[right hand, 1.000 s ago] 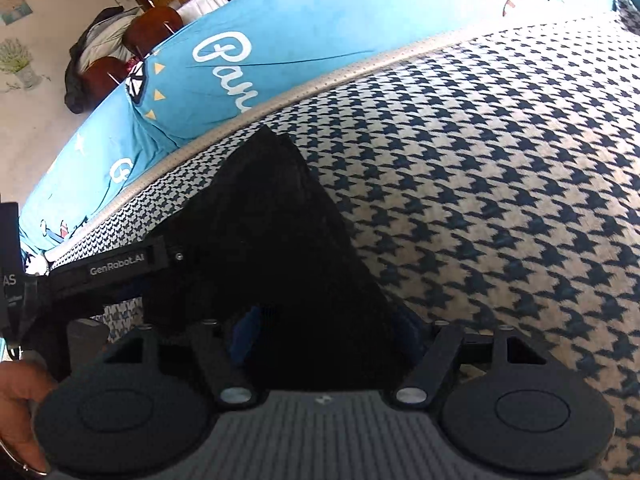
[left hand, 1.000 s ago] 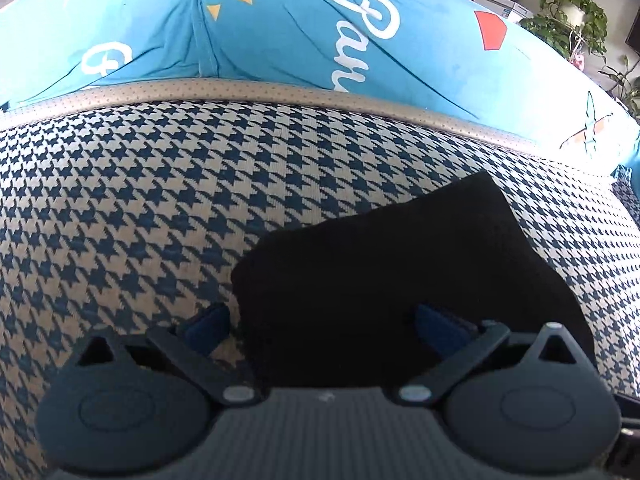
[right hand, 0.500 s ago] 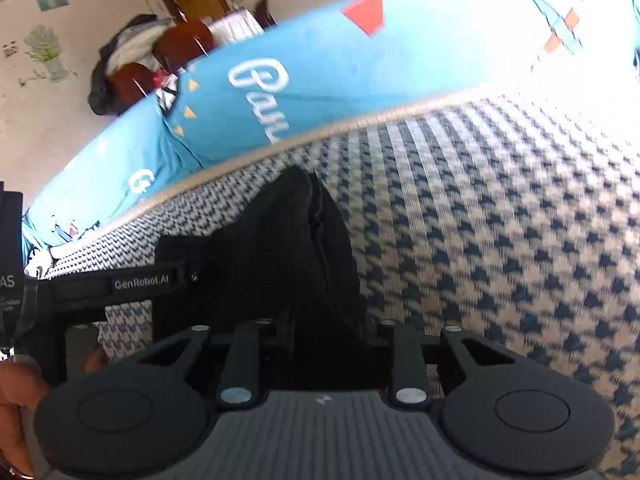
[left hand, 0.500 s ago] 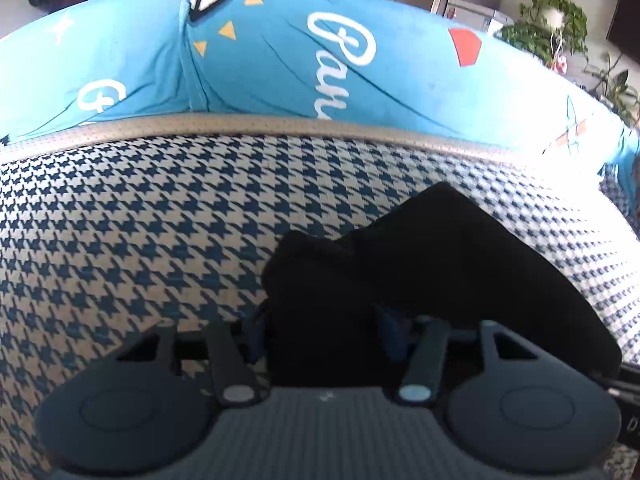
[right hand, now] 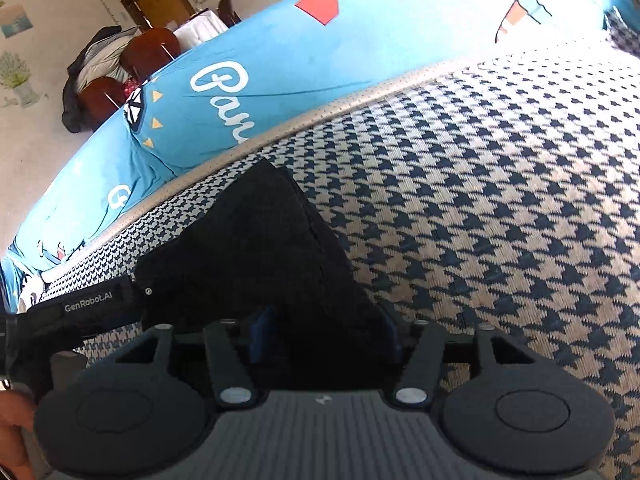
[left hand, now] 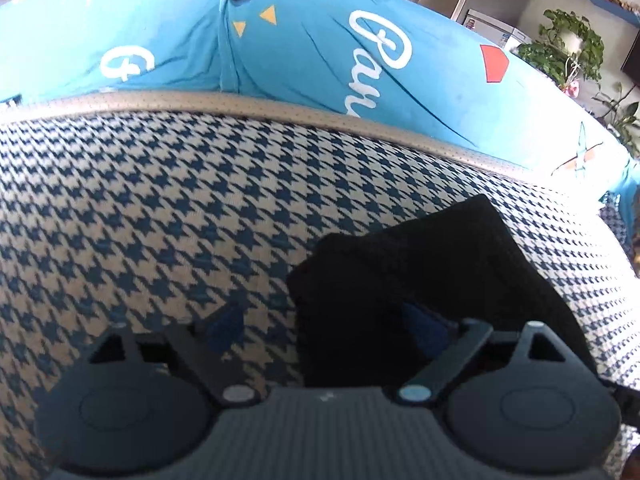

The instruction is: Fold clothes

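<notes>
One black garment [left hand: 420, 264] on houndstooth cushion [left hand: 140, 208]; both grippers' jaws spread wide.

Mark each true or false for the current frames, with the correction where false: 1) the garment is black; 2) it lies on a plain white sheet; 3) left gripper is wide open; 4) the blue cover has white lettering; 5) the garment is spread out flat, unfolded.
1) True. The black garment is black all over.
2) False. It lies on a blue and cream houndstooth cover.
3) True. The left gripper has its jaws spread wide, one finger on the houndstooth, one over the garment.
4) True. The blue cushion cover carries white script.
5) False. It is bunched into a compact folded bundle with layers showing in the right wrist view.
</notes>
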`<state>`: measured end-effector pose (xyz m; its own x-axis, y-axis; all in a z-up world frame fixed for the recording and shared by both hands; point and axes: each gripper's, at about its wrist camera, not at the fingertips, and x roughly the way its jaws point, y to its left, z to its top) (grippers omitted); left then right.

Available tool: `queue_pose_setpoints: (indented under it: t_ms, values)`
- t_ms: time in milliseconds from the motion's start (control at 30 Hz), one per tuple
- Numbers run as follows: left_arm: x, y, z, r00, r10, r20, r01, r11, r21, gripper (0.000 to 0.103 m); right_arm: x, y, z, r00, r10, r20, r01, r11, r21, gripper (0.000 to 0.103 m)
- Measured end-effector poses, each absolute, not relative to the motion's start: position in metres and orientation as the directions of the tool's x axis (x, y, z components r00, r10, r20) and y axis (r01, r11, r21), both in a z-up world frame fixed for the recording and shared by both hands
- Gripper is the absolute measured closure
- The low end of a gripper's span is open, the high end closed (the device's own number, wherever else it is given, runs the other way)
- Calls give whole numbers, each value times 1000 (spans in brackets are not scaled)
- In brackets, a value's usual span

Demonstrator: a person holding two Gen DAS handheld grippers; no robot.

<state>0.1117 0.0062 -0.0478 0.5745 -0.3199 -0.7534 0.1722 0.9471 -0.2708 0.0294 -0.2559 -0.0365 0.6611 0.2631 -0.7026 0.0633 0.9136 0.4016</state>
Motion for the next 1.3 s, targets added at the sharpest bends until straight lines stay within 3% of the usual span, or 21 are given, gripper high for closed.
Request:
queue_pose_setpoints:
  t_ms: [200,267,333,433,500,900,1300]
  values:
    - [114,-4,-57,580,-315,-751,185,949,-255,7,35,-255,-49,632,285,-721,87,898,432,43]
    - [112,-11,-58,591,-316,-742,201,949,-244,18,36,-253,-51,645,280,-711,87,897,433,44]
    - [109,-18,-57,592,-330,-736,221,944,-246,43,37,-248,-51,653,278,-704,68,905,420,60]
    - [101,-24,-51,616,-312,-723,225,950,-219,70,36,-242,-48,668,263,-696,45,919,391,70]
    - [95,-27,-45,641,-294,-709,216,955,-201,75,34,-238,-42,685,252,-683,21,931,365,75]
    - [65,-22,0,779,-171,-603,167,984,-63,77,26,-205,-3,787,256,-562,-119,956,268,77]
    - [54,-7,17,810,-114,-575,118,993,-32,77,23,-183,10,800,275,-533,-165,955,245,77]
